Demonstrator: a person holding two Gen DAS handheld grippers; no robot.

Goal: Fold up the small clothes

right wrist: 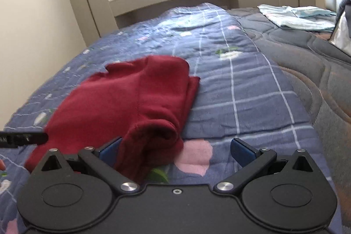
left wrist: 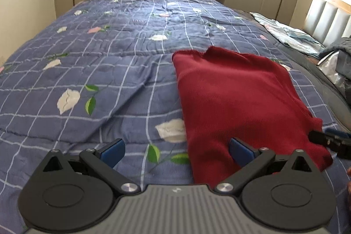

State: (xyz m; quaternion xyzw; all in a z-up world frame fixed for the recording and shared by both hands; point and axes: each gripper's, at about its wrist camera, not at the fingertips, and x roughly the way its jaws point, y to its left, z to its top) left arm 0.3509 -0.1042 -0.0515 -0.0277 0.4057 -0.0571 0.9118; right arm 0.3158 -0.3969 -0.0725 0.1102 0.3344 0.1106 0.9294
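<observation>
A dark red garment (left wrist: 237, 102) lies folded on the blue checked quilt (left wrist: 98, 63). My left gripper (left wrist: 175, 151) stands open at the garment's near left corner, its right finger over the red cloth, nothing held. In the right wrist view the same red garment (right wrist: 122, 102) lies left of centre with a bunched near corner. My right gripper (right wrist: 175, 151) is open too, and that bunched corner lies just inside its left finger (right wrist: 110, 151). Each gripper's tip shows at the edge of the other's view.
The blue quilt (right wrist: 241, 89) with flower prints covers most of the bed. A grey mattress edge (right wrist: 318, 80) runs along the right. Pale folded cloth (right wrist: 296, 16) and a grey pile lie near the padded headboard (left wrist: 329, 19). A window sill and wardrobe stand beyond.
</observation>
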